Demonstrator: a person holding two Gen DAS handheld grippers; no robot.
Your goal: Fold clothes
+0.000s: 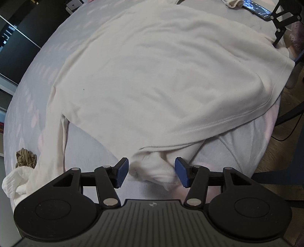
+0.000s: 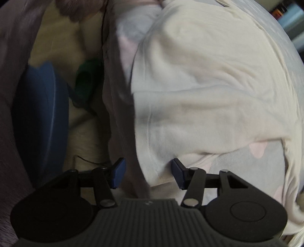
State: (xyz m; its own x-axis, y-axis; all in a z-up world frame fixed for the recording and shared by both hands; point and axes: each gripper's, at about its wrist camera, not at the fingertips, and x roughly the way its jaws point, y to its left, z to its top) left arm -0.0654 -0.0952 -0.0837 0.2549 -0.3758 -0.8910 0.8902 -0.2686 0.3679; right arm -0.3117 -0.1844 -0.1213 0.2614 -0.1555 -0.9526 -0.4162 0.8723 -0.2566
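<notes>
A cream sweatshirt lies spread flat on a bed with a grey sheet printed with pale pink hearts. One sleeve trails down the left side. My left gripper points down at the near hem. It is open, and a bunched corner of the sweatshirt sits between its blue pads without being squeezed. In the right wrist view, my right gripper is open over another corner of the sweatshirt at the bed's edge. The fabric lies between its pads without being pinched.
A phone lies at the far end of the bed. A striped brown cloth and a white ribbed one sit near the left sleeve. Wooden floor shows on the right. Beside the bed are a blue round object, something green and mauve fuzzy fabric.
</notes>
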